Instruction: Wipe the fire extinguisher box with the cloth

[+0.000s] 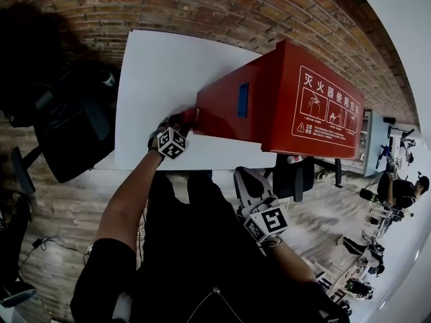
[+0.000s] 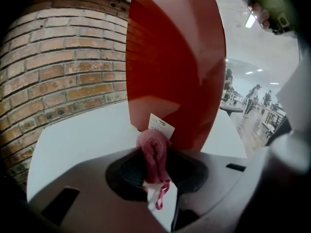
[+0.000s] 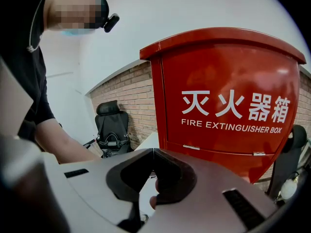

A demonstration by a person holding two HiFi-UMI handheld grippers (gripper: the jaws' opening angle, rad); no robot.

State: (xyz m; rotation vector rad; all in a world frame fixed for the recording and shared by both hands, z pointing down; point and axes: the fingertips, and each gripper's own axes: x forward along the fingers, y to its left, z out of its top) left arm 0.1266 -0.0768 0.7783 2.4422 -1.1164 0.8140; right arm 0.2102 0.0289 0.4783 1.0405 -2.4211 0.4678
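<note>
The left gripper (image 1: pixel 183 121), clamped on a bunched pink cloth (image 2: pixel 153 154), is holding it at the lower side of the red fire extinguisher box (image 1: pixel 296 99) on the white table (image 1: pixel 155 66), apparently for wiping, while the right gripper (image 1: pixel 246 180), jaws closed on nothing, is hanging clear.

The fire extinguisher box (image 1: pixel 296 106) blocks the surface's (image 1: pixel 155 79) right side; bare surface lies left, brick wall (image 1: pixel 202 5) beyond.

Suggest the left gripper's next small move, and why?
Probably sweep the cloth along the red side of the fire extinguisher box: the left gripper is shut on the cloth at that side's lower edge by the table, with the rest of the panel ahead.
</note>
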